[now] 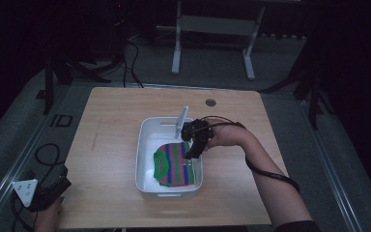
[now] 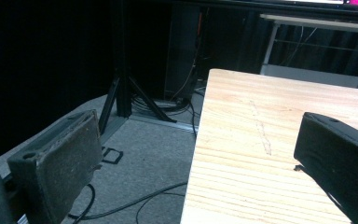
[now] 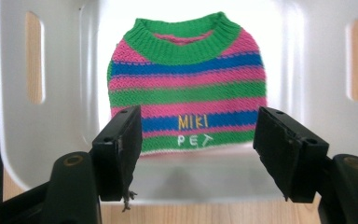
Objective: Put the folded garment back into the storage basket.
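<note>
A small knitted pet sweater [image 1: 173, 163] [image 3: 186, 88], striped green, pink and blue with yellow and white lettering, lies flat in a white plastic bin [image 1: 145, 145] [image 3: 56, 140] at the table's middle. My right gripper [image 1: 192, 153] [image 3: 198, 140] hangs just above the sweater's right edge, its jaws open with nothing between them. My left gripper [image 1: 53, 191] [image 2: 200, 163] rests at the table's front left corner, far from the bin. Its jaws stand wide apart over the table edge, empty.
The wooden table [image 1: 111, 125] [image 2: 270, 116] has a round cable hole [image 1: 210, 102] near its far edge. Black cables [image 1: 46, 154] and stand legs [image 2: 121, 93] lie on the grey floor to the left. A white frame [image 1: 212, 29] stands beyond the table.
</note>
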`<state>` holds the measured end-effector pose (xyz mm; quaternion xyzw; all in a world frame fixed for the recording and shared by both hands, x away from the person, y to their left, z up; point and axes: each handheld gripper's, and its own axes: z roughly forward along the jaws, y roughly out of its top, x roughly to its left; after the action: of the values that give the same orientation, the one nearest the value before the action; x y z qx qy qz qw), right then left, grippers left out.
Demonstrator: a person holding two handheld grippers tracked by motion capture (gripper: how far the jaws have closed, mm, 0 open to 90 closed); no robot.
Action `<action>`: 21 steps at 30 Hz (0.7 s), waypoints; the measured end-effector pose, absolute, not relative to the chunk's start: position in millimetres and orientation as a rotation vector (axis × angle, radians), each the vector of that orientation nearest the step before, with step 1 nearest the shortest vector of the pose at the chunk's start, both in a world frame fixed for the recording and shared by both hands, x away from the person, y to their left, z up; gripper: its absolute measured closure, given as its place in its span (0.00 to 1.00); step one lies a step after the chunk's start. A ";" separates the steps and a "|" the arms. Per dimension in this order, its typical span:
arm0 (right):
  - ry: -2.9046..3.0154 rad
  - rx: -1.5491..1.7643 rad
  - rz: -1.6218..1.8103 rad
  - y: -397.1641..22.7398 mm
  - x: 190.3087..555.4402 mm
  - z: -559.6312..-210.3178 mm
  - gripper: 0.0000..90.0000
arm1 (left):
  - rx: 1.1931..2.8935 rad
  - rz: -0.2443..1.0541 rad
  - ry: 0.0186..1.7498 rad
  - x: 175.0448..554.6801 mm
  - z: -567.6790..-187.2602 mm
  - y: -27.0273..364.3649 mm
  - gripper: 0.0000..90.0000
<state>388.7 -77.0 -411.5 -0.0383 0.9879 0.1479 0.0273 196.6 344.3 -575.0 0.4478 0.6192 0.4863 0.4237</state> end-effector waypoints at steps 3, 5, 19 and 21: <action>3.034 -0.079 0.478 -88.0 390.0 -404.2 0.34 | 1.120 1.218 1.552 196.8 -574.9 344.2 0.02; 3.026 -0.065 0.486 -94.1 390.2 -401.2 0.33 | 1.119 1.219 1.552 196.7 -575.0 344.2 0.02; 2.966 0.170 0.560 -160.2 396.1 -401.2 0.20 | 1.119 1.219 1.552 196.9 -575.0 344.1 0.02; 2.960 0.185 0.561 -164.4 397.1 -402.7 0.20 | 1.120 1.218 1.554 196.9 -574.9 344.1 0.02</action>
<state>397.1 -164.4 -402.7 0.0612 0.9788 0.1855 0.0615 196.9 344.1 -574.9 0.4474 0.6205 0.4864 0.4221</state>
